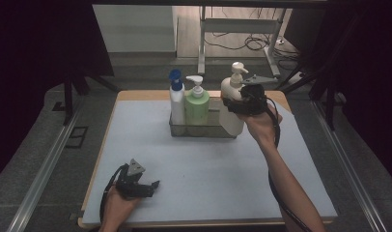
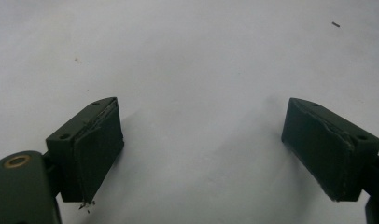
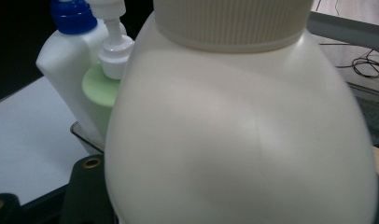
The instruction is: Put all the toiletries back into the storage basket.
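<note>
A cream pump bottle hangs at the right end of a wire basket, and my right gripper is shut on its upper body. In the right gripper view the cream bottle is so close that it hides most of the jaws. In the basket stand a white bottle with a blue cap and a green pump bottle; the white bottle and green bottle show behind the cream one. My left gripper rests low at the front left, open, with bare mat between its jaws.
A pale blue mat covers the wooden table, with broad free surface in front of the basket. Beyond the table's far edge stands a metal frame with cables on the floor. Grey rails run along both sides.
</note>
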Demonstrator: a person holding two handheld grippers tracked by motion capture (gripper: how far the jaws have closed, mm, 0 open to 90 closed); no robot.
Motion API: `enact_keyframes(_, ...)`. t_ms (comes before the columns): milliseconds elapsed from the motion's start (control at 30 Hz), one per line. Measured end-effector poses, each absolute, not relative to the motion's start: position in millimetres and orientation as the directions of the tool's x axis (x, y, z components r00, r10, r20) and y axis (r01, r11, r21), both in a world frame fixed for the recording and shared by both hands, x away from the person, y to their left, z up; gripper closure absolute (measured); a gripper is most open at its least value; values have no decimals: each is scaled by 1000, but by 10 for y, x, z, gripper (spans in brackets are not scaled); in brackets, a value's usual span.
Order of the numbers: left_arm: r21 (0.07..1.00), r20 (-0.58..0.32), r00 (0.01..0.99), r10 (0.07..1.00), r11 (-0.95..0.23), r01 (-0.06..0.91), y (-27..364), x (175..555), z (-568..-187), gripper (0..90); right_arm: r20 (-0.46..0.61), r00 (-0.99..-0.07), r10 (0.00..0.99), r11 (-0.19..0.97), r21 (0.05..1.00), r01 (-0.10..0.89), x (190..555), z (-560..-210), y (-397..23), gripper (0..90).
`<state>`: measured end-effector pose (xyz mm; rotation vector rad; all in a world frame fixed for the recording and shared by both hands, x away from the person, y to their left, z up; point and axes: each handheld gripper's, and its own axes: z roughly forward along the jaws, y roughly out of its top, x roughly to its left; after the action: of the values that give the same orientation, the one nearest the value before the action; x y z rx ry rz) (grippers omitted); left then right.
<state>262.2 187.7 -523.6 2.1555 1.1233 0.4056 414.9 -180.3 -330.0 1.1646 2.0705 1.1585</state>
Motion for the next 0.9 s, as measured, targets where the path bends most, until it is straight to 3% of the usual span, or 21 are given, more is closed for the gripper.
enact_keyframes(900, 680, -30, 582, 812, -410, 608, 1878, 2620, -5235, 122, 0, -445, 895, 223, 866, 448, 4608, -3435, -1647, 369)
